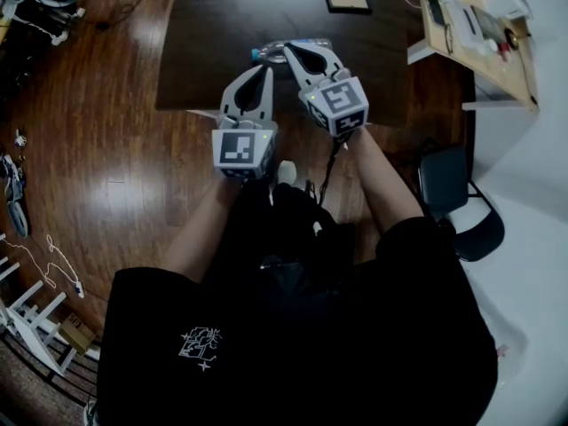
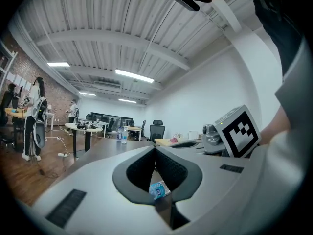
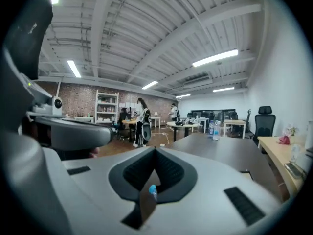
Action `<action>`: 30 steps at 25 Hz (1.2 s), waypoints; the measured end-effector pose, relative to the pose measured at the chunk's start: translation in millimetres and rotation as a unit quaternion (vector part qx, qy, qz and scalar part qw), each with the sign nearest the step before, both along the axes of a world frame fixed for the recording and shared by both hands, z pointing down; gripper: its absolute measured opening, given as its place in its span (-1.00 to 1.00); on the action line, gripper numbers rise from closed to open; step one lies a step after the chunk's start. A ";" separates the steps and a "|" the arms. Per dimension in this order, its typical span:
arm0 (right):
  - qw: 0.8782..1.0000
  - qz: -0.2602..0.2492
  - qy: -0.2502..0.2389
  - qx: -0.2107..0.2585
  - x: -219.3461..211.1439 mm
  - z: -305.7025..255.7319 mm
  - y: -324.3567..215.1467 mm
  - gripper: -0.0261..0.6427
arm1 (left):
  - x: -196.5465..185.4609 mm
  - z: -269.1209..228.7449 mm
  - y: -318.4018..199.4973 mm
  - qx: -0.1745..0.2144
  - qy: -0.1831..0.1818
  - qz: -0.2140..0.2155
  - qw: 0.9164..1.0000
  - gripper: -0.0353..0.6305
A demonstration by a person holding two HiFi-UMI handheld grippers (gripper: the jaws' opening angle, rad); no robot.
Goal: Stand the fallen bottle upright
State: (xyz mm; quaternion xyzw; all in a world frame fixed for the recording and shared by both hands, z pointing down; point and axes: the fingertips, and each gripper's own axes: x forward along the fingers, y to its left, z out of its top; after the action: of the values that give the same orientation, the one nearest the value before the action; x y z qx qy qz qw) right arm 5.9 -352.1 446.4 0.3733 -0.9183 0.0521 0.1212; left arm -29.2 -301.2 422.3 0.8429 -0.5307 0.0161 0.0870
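Bottle (image 1: 269, 52) is lying on its side near the front edge of the dark table (image 1: 222, 25), while I am holding both grippers low over it. Its long axis is running across the head view, roughly along the table's edge. The blue cap (image 1: 256, 54) is pointing to that view's left and the base to the right, partly hidden behind the right gripper (image 1: 288, 51).

Both tools are sitting with their jaws pressed tip to tip and nothing between them. The left gripper (image 1: 267, 69) is showing me the bottle's blue label (image 2: 157, 190) only through the window behind its closed tips. The right gripper view is catching just the cap the same way.

Risk, as I am judging it, is coming from those shut jaws. Any push forward would be nudging the round body rather than gripping it. The bottle could then be rolling away across the table, or over the edge to the floor (image 1: 106, 149). I am planning on spreading a pair of jaws before touching it. Clear plastic is probably going to slip under a light pinch, and tipping it up by the cap end risks the base skidding out.
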 end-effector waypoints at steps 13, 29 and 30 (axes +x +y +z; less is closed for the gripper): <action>0.930 -0.219 0.293 -0.011 -29.4 140.9 -35.2 -0.37 | -9.0 91.4 -51.2 -0.042 -0.042 -0.012 0.998 -0.77; 0.823 -0.308 0.475 -0.048 -17.3 202.6 -49.2 -0.15 | -6.5 108.2 -49.9 -0.040 -0.051 -0.015 0.998 -0.77; 0.820 -0.307 0.481 -0.045 -16.8 204.2 -51.7 -0.15 | -3.7 107.6 -50.9 -0.037 -0.049 -0.012 0.998 -0.77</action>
State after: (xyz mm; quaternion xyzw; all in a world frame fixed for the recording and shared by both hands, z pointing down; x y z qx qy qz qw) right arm -10.8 -403.8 650.6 0.0439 -0.8067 -0.1323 0.5743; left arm -32.8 -352.2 530.0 0.8309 -0.5436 0.0755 0.0921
